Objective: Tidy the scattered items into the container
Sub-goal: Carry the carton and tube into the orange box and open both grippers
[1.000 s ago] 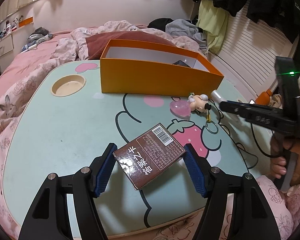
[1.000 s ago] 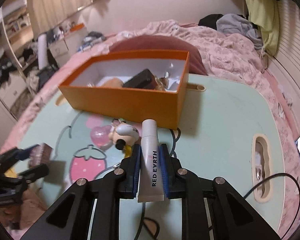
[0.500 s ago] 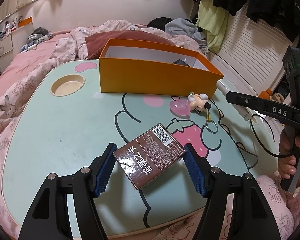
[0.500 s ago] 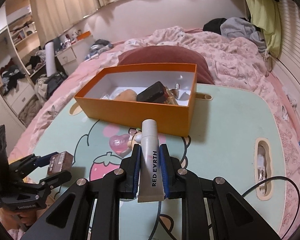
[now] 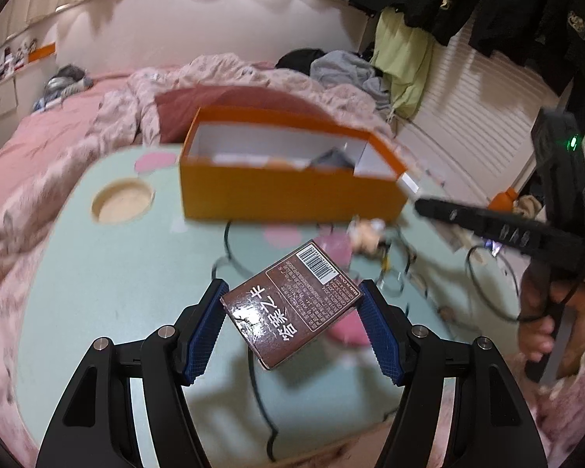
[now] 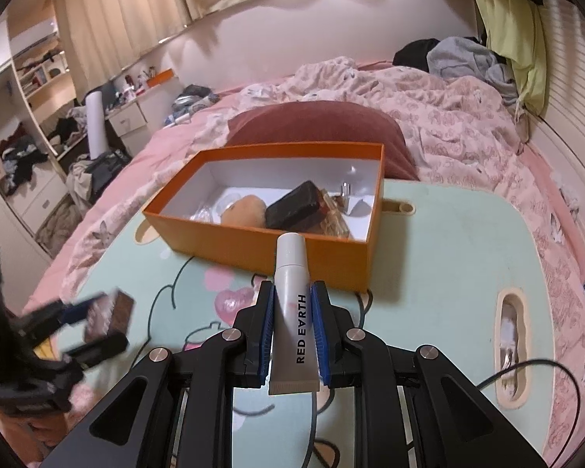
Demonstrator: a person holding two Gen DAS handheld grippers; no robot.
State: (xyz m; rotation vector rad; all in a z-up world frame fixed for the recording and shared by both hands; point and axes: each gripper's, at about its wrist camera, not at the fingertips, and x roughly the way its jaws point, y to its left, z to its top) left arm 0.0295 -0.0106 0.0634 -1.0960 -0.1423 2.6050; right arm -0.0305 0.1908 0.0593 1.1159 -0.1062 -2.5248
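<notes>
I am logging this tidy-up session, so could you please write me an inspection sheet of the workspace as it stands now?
Surface: mint cartoon-print table standing on a bed, with a round cup recess and a slot.
Job's things: orange box, open, already holding a dark case and a tan lump; brown carton; white tube.
Clutter: pink heart and a small figurine lying on the table in front of the box.
Grippers: left tool clamps the carton above the table; right tool clamps the tube, cap forward.
Cables: black cable across the table.
Surroundings: pink bedding, hanging clothes, cluttered shelves.
</notes>
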